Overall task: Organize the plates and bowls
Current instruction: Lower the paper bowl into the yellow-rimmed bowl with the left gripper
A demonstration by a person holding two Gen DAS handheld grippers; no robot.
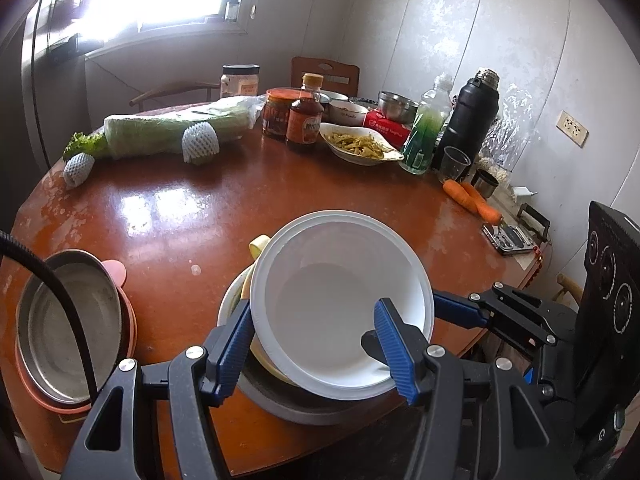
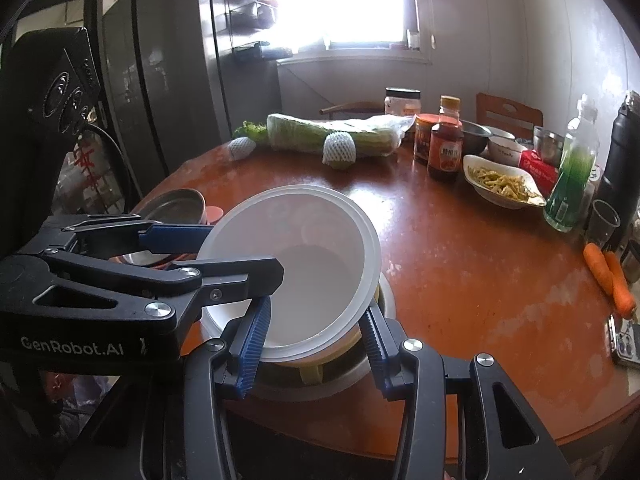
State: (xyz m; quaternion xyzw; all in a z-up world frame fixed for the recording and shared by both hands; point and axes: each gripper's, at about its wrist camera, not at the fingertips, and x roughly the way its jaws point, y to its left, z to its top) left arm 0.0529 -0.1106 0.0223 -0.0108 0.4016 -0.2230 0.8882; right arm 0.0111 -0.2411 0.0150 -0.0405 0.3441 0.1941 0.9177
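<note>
Both grippers clamp the white bowl (image 1: 340,308): left gripper (image 1: 316,344) at its 7 o'clock rim, right gripper (image 2: 316,332) at 5. It sits tilted on a yellow bowl (image 1: 260,245) atop a steel dish (image 2: 352,372), table's (image 1: 200,216) near edge.

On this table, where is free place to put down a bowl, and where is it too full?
Free: the table's wide middle, between the wrapped cabbage, the white bowl and the carrots. Crowded: the far edge, from the sauce bottle to the black flask.
</note>
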